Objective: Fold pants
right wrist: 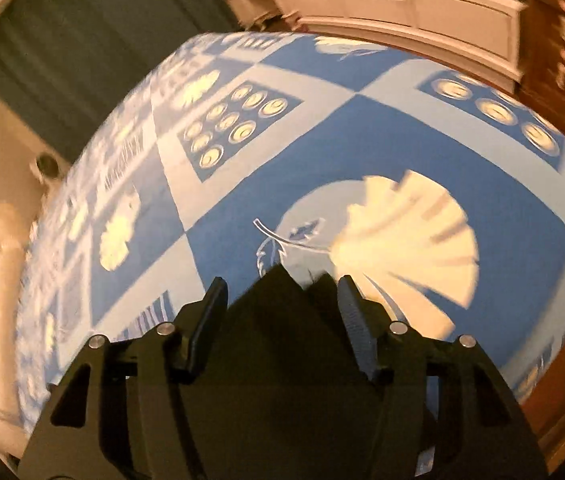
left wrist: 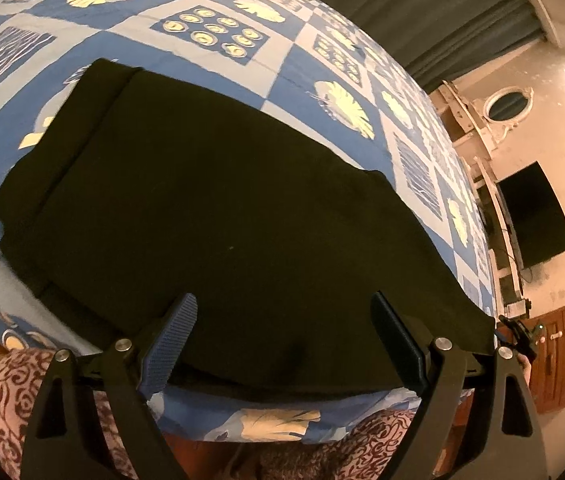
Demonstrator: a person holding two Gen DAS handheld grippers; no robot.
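Note:
Dark pants (left wrist: 210,216) lie folded into a broad flat slab on a blue and white patterned bedsheet (left wrist: 218,60). Their near edge reaches the bed's front edge. My left gripper (left wrist: 282,300) hovers over that near edge, open wide, with nothing pinched between its fingers. In the right wrist view, my right gripper (right wrist: 281,280) has its jaws apart. A peaked corner of the dark pants (right wrist: 282,340) sits loosely between them above the bedsheet (right wrist: 322,140). This view is motion-blurred, and the rest of the pants is hidden below the gripper.
A dark curtain (left wrist: 422,12) hangs behind the bed. A black screen (left wrist: 534,216) and a wooden cabinet (left wrist: 562,352) stand at the right. White cabinets (right wrist: 402,4) are past the bed's far end. A person's patterned clothing (left wrist: 14,392) is at the near edge.

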